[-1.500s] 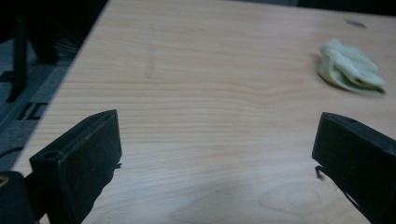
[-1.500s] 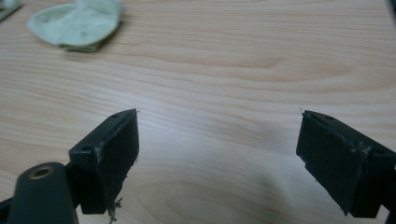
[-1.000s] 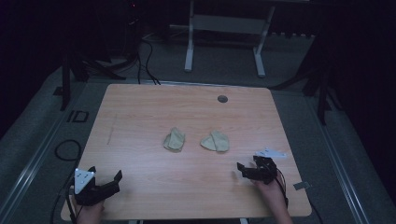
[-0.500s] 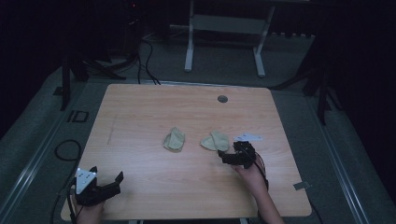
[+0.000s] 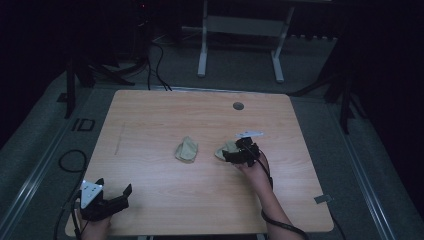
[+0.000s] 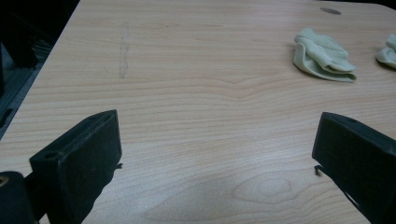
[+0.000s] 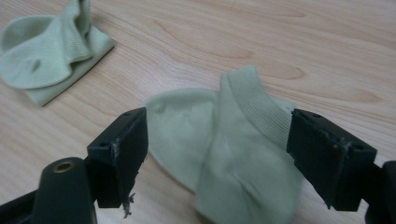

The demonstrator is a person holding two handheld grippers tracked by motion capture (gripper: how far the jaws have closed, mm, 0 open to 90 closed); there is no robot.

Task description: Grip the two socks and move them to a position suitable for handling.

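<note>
Room dark; light falls mainly on the table [image 5: 150, 115]. Table top: pale wood grain, rounded corners, round grommet [image 5: 238, 105] near far edge, faint pencil-like streak [image 5: 119, 139] at left. Floor [image 5: 240, 65]: grey carpet. Beyond the table a white frame [image 5: 239, 30] with two legs on flat feet. Black cables [image 5: 155, 65] run across the floor at far left; a cable loop [image 5: 70, 161] lies left of the table. Dark stands [image 5: 70, 85] at both sides. Walls not discernible.
</note>
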